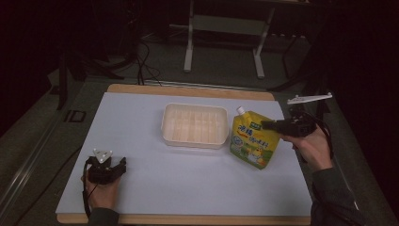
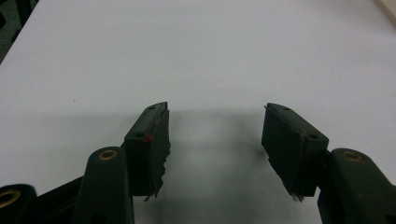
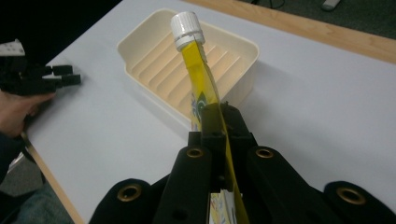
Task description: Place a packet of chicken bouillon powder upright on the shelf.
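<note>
Right gripper (image 1: 263,125) pinched on edge seam of yellow spouted pouch (image 1: 253,140), held upright just right of cream ridged tray (image 1: 195,125), presumably for transfer into it. Left gripper (image 2: 215,135) spread, empty, parked on white mat (image 1: 155,174), clear of path

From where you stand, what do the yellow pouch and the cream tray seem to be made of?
Pouch: probably soft plastic film, glossy and printed, pinched flat in the right gripper, with a hard white screw cap. Tray: likely rigid moulded plastic, matte cream, with ribs across its floor.
</note>
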{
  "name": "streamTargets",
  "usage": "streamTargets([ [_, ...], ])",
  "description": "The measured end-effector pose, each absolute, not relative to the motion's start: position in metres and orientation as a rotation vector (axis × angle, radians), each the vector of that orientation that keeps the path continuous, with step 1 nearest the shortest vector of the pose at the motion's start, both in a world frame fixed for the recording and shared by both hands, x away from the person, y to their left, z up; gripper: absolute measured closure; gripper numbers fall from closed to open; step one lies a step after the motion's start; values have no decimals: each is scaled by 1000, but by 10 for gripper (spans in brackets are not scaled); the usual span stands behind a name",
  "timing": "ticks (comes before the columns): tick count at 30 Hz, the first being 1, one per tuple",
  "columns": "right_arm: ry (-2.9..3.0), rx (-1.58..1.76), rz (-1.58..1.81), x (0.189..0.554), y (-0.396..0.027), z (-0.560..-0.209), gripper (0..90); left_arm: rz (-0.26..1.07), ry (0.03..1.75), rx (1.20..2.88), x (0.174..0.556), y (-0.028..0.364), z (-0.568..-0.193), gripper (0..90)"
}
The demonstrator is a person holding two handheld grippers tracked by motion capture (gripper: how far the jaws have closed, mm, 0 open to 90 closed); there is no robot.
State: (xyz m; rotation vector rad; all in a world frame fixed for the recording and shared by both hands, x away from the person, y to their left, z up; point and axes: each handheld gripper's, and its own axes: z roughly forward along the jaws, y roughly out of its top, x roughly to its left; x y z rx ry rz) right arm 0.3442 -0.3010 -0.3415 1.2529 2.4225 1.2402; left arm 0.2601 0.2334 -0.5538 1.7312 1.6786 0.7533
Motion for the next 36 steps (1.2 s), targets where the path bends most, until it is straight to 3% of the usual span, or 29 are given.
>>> streamTargets([
  [36,2082,1292,1513,338,-302,-328,900,756,1680,1708,259,235,-553,414],
])
